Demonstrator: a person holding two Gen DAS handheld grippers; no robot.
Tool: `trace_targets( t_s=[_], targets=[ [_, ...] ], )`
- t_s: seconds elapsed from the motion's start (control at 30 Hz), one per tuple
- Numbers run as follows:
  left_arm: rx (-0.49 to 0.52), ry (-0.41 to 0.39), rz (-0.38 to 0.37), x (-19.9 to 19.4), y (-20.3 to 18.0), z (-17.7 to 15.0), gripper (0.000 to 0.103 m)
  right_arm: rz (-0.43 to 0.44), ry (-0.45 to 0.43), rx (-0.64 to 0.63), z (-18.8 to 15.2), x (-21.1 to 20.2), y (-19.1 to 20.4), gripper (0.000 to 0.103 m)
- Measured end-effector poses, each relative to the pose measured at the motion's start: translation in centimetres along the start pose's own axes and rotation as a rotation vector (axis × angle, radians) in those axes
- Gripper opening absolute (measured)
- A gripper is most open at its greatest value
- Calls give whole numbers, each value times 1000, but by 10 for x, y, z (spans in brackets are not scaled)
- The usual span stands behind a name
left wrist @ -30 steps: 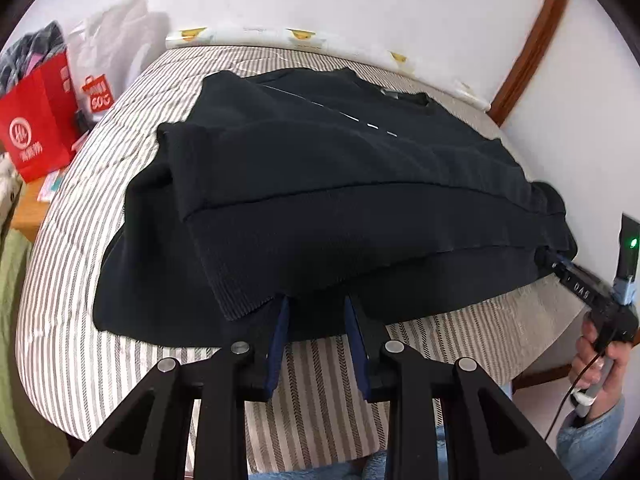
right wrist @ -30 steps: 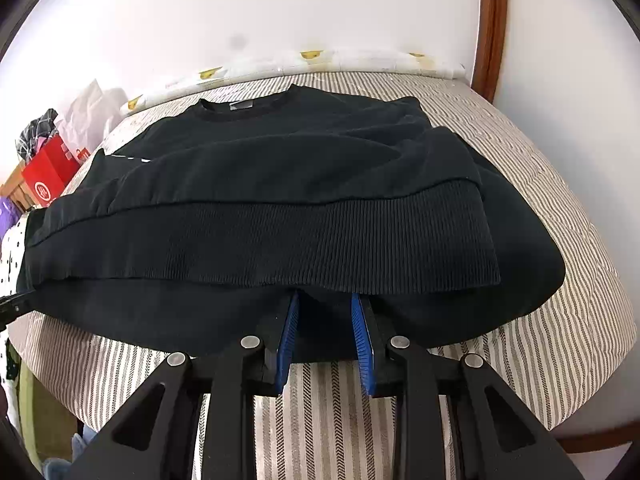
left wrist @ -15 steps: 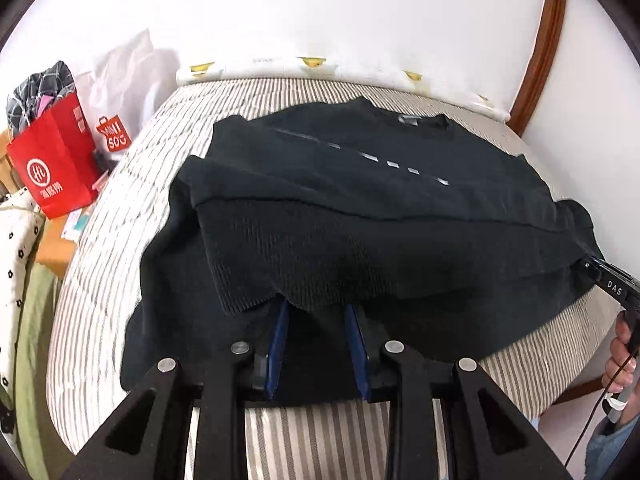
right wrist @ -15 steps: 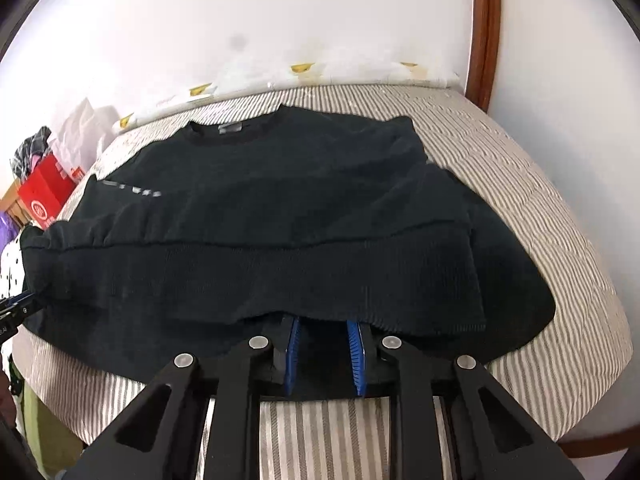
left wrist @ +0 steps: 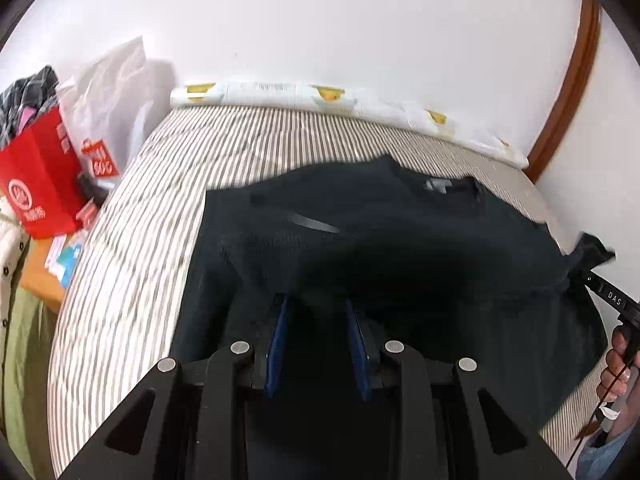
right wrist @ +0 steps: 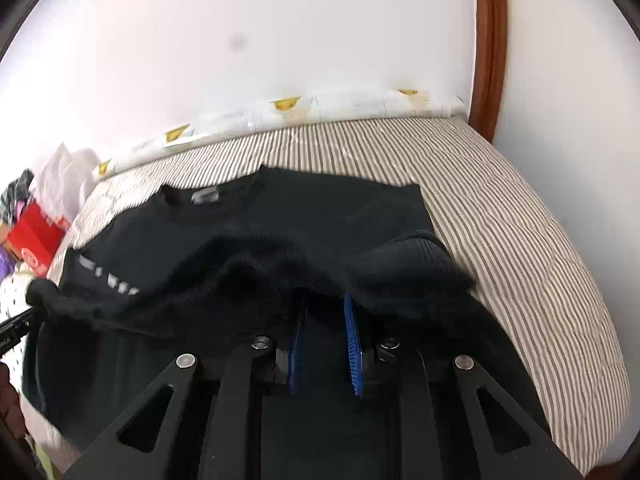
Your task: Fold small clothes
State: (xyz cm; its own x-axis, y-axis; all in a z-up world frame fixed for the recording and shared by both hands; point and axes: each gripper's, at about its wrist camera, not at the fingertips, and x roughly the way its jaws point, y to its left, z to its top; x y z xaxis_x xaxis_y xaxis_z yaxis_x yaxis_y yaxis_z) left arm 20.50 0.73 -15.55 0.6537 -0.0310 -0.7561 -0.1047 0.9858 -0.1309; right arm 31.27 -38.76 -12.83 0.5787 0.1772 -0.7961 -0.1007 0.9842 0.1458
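Observation:
A black sweater (left wrist: 400, 232) lies on the striped bed (left wrist: 132, 264), collar toward the far wall. It also shows in the right wrist view (right wrist: 320, 216). My left gripper (left wrist: 316, 304) is shut on the ribbed hem at the sweater's left side and holds it lifted over the body. My right gripper (right wrist: 324, 300) is shut on the hem at the right side, also lifted. The hem sags between the two grippers. The fingertips are hidden in the cloth.
A red paper bag (left wrist: 36, 184) and a white plastic bag (left wrist: 108, 96) stand left of the bed. A white patterned pillow roll (left wrist: 320, 98) lies along the wall. A wooden door frame (right wrist: 486, 40) stands at the right.
Both grippers have lifted the hem and carried it forward over the sweater toward the collar. The lower part of the sweater now folds over the body.

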Motion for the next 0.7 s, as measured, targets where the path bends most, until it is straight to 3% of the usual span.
trace_targets(
  t_s=[0.23,0.37,0.53,0.6,0.7],
  targets=[
    [-36,-25,15,15,10,36,28,-71,-41,-24,40,22,4,22],
    [-56,7,42,25,34,34,28,-90,-32,-37,38,31,-12,46],
    [-75,35,49,42,50,36,28,-119,38,-36,32,56,-32,48],
    [-64,38,17,47,49,38,28,-94,53,-23,31,63,-37,48],
    [-12,43,30,58,42,43,28,-69,67,-23,34,72,-38,48]
  ],
)
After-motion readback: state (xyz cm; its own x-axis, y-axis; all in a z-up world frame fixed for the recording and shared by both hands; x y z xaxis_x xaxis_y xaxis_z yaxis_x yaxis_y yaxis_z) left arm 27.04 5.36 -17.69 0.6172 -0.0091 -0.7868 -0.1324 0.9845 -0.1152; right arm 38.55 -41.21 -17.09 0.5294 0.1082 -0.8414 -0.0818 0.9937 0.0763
